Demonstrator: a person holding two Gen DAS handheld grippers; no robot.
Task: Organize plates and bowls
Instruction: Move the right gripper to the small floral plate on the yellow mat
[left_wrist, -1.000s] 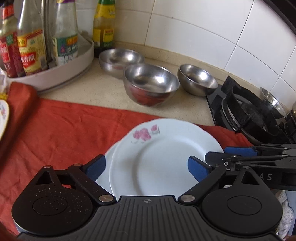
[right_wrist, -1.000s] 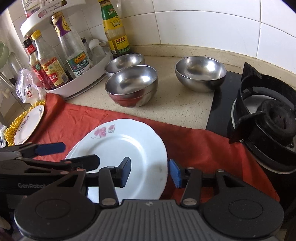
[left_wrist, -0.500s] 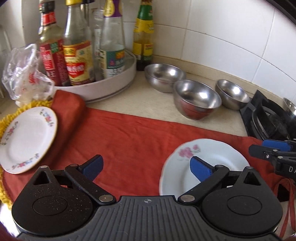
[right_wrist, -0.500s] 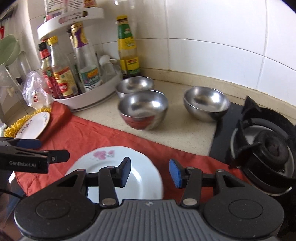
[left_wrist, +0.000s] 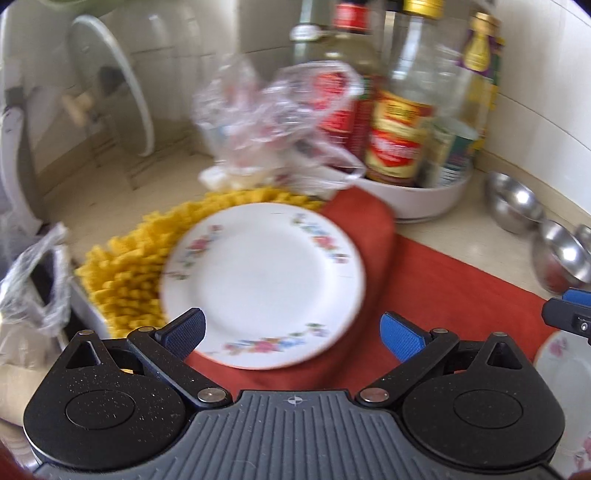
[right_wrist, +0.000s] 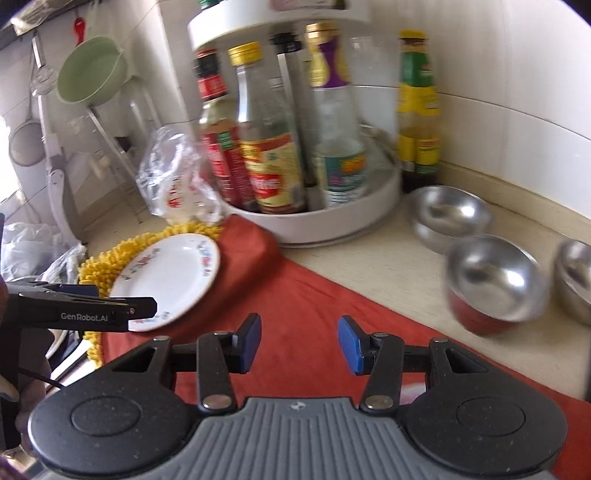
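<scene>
Right wrist view alone showed three steel bowls whole; the floral plate lay just beyond the left gripper, wide open and empty.

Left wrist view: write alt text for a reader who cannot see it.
The open left gripper hangs over a white flower-rimmed plate lying partly on a yellow shaggy mat and a red cloth. Behind stand sauce bottles in a white round tray.
</scene>
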